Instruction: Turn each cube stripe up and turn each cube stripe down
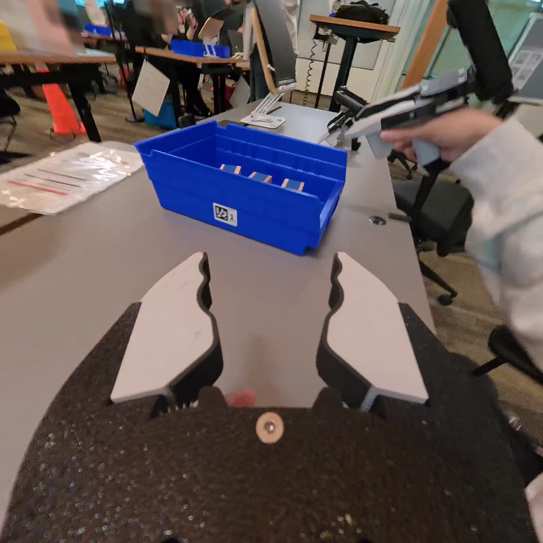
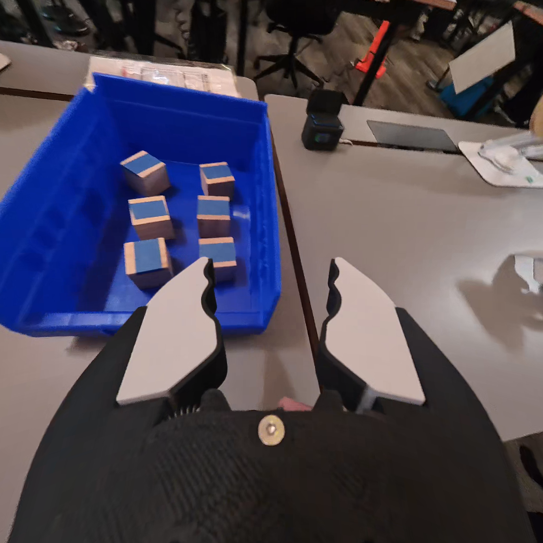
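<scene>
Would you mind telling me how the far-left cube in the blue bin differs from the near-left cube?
The far-left cube sits turned at an angle to the blue bin walls, while the near-left cube sits nearly square to them. The far-left cube's stripe runs diagonally across its top; the near-left cube's stripe runs roughly front to back, with bare wood on the left and right edges. Both are wooden cubes, blue stripe up, resting on the bin floor.

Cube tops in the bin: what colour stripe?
Blue stripe on bare wood on each cube, clearest in the right wrist view.
</scene>
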